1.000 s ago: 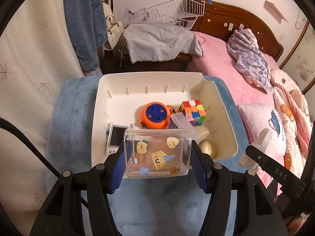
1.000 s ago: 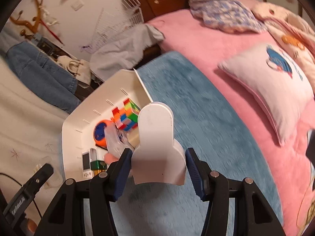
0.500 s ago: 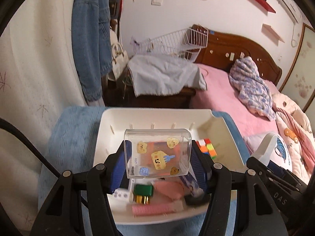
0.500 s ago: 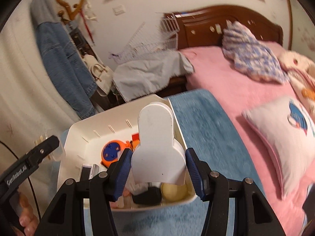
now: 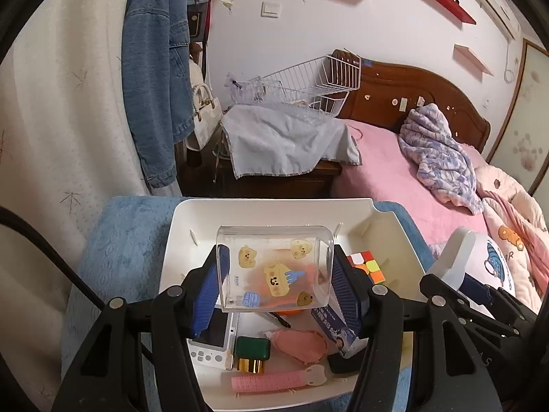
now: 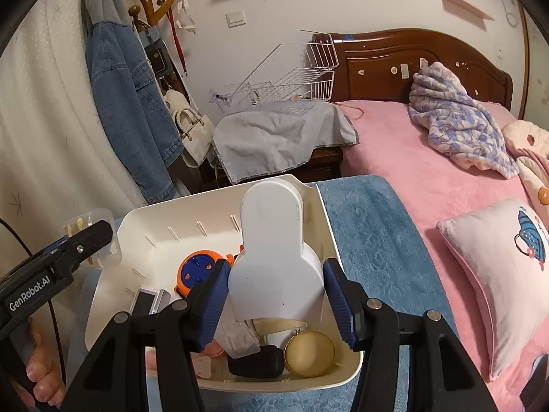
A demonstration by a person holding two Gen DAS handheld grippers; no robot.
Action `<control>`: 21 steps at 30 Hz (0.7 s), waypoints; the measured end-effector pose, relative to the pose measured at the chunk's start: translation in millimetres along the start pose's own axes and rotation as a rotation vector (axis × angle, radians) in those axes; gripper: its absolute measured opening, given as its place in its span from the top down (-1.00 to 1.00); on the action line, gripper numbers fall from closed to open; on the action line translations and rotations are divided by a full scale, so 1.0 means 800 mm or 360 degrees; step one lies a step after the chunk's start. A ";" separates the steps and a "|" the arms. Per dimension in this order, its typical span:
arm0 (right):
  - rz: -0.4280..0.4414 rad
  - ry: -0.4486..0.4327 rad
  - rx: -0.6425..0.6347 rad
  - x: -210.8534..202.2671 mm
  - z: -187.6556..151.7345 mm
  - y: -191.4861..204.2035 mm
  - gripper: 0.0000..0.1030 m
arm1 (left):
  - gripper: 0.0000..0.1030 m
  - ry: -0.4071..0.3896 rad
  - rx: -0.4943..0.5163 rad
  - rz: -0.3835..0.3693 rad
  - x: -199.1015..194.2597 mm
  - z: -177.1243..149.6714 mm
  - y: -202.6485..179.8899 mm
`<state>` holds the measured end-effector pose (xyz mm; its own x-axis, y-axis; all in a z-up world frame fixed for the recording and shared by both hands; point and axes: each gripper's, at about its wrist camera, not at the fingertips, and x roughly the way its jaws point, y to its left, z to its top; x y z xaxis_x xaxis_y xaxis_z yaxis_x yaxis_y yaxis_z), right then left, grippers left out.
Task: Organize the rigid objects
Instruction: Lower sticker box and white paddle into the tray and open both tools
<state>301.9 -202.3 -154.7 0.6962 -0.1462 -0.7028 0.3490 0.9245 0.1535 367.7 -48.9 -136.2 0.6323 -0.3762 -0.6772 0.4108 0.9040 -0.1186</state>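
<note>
- Left gripper, lower centre of its view: jaws pinch a clear sticker-covered box by its side walls, held in the air above the tray.
- Right gripper, lower centre of its view: jaws pinch a white dispenser-shaped object at its wide base, rounded top pointing away; what the object is cannot be told.
- Change over the last second: both views have swung from looking steeply down on the tray to a shallower look that takes in the wall and shelves; the right view has also levelled from a strong tilt. Grip unchanged on both.
- White tray, just beyond the jaws, on a blue towel: holds an orange-and-blue round toy, a colour cube, a pink roller, a green-capped bottle, a gold round tin, and a black case.
- Judgement: both items are lifted out and carried clear; a destination comes next, not yet evident.
- Far: pink bed, wire basket, denim jacket upper left.
</note>
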 end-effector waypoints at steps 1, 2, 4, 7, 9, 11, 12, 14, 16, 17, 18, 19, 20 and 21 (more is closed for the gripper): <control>0.0002 -0.0005 -0.0005 -0.002 0.000 0.001 -0.10 | -0.33 0.0004 -0.0006 0.0005 -0.001 0.001 -0.001; 0.0003 -0.0017 -0.0007 -0.005 0.000 0.001 -0.10 | -0.50 0.0010 -0.0011 0.0008 -0.002 0.003 -0.002; 0.0019 -0.0061 -0.0022 -0.015 0.001 0.001 -0.15 | -0.66 -0.0003 -0.0018 0.0016 -0.009 0.005 -0.004; 0.0028 -0.0132 -0.0063 -0.033 0.003 0.005 -0.34 | -0.72 -0.0032 -0.0003 0.0033 -0.021 0.004 -0.010; 0.0043 -0.0170 -0.0082 -0.047 0.004 0.006 -0.35 | -0.74 -0.0048 0.0005 0.0044 -0.032 0.005 -0.012; 0.0058 -0.0197 -0.0081 -0.061 0.003 0.005 -0.40 | -0.83 -0.0064 0.0000 0.0051 -0.046 0.006 -0.014; 0.0065 -0.0210 -0.0074 -0.067 0.002 0.004 -0.46 | -0.86 -0.0070 -0.0006 0.0057 -0.051 0.005 -0.013; 0.0081 -0.0236 -0.0053 -0.083 -0.002 -0.001 -0.52 | -0.93 -0.0088 -0.0029 0.0078 -0.070 0.002 -0.014; 0.0095 -0.0237 -0.0038 -0.096 -0.007 -0.005 -0.57 | -0.93 -0.0090 -0.0045 0.0092 -0.083 -0.004 -0.015; 0.0103 -0.0232 -0.0032 -0.104 -0.011 -0.007 -0.57 | -0.94 -0.0084 -0.0056 0.0103 -0.092 -0.008 -0.016; 0.0109 -0.0225 -0.0031 -0.110 -0.015 -0.010 -0.57 | -0.95 -0.0075 -0.0066 0.0112 -0.099 -0.013 -0.016; 0.0113 -0.0213 -0.0030 -0.117 -0.020 -0.012 -0.57 | -0.95 -0.0065 -0.0078 0.0120 -0.107 -0.019 -0.017; 0.0119 -0.0199 -0.0029 -0.124 -0.027 -0.014 -0.57 | -0.95 -0.0044 -0.0090 0.0112 -0.117 -0.028 -0.017; 0.0126 -0.0183 -0.0027 -0.130 -0.032 -0.017 -0.57 | -0.95 -0.0025 -0.0094 0.0098 -0.123 -0.034 -0.017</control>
<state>208.6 -190.6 -101.2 0.7887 -0.1112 -0.6046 0.2802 0.9405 0.1925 282.0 -18.9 -87.6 0.6655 -0.3224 -0.6732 0.3318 0.9357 -0.1202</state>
